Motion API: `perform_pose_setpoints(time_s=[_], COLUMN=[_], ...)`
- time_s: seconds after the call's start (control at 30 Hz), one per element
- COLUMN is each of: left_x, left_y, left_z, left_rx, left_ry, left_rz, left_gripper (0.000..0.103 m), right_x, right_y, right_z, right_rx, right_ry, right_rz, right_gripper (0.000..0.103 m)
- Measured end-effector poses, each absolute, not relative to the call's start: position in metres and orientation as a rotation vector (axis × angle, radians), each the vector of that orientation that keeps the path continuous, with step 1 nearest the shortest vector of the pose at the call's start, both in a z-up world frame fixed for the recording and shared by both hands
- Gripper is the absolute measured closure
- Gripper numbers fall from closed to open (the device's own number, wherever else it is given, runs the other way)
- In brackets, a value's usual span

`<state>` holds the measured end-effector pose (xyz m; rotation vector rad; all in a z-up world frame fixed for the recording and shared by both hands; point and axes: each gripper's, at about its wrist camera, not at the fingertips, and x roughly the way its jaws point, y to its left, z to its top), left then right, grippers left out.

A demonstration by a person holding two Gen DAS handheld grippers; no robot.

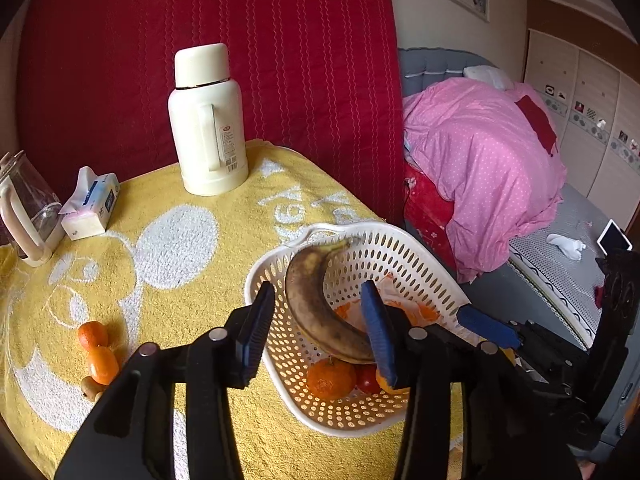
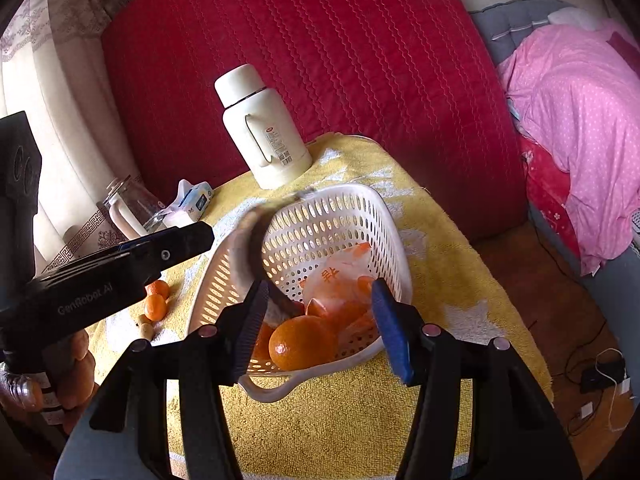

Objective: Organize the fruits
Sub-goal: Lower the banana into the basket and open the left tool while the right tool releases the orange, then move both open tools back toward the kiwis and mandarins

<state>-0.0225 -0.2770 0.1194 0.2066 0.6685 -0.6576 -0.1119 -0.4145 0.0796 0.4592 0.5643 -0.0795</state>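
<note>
In the left wrist view the brown-spotted overripe banana (image 1: 320,308) sits at frame centre between the left gripper (image 1: 320,330) fingers, which stand apart; whether it rests against the right finger I cannot tell. Its long axis curves from the far rim of the white perforated plastic basket (image 1: 420,256) down toward the fingers. The right gripper (image 2: 320,326), also spread and empty, hovers at the basket's near rim. Counted: one banana, two small tangerines (image 1: 98,350) and one brown fruit at lower left on the yellow towel (image 1: 168,200), several oranges inside.
</note>
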Motion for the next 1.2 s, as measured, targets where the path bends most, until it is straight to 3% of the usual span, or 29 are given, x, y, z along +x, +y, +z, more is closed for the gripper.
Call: perform_pose_setpoints(time_s=[0.1, 0.17, 0.37, 0.63, 0.7, 1.07, 1.2], left_x=[-0.023, -0.025, -0.036, -0.043, -0.046, -0.055, -0.054], left_y=[-0.273, -0.269, -0.256, -0.220, -0.208, -0.113, -0.077], left_z=[0.120, 0.121, 0.123, 0.134, 0.136, 0.141, 0.138], left_rx=[0.198, 0.192, 0.199, 0.155, 0.143, 0.023, -0.013], left_ry=[0.667, 0.653, 0.606, 0.572, 0.563, 0.527, 0.533], left_rz=[-0.645, -0.632, -0.581, -0.520, -0.501, -0.371, -0.299], left_gripper=[0.051, 0.033, 0.013, 0.011, 0.005, 0.005, 0.005], right_x=[-0.114, -0.116, -0.122, -0.123, -0.125, -0.123, -0.125], right_y=[-0.416, -0.416, -0.411, -0.390, -0.381, -0.317, -0.299], right_z=[0.081, 0.080, 0.085, 0.099, 0.103, 0.121, 0.124], right_rx=[0.457, 0.464, 0.457, 0.429, 0.414, 0.338, 0.321], right_ry=[0.562, 0.559, 0.548, 0.532, 0.525, 0.521, 0.515], right_rz=[-0.093, -0.093, -0.093, -0.077, -0.070, -0.001, 0.003], right_gripper=[0.047, 0.047, 0.047, 0.043, 0.039, 0.039, 0.034])
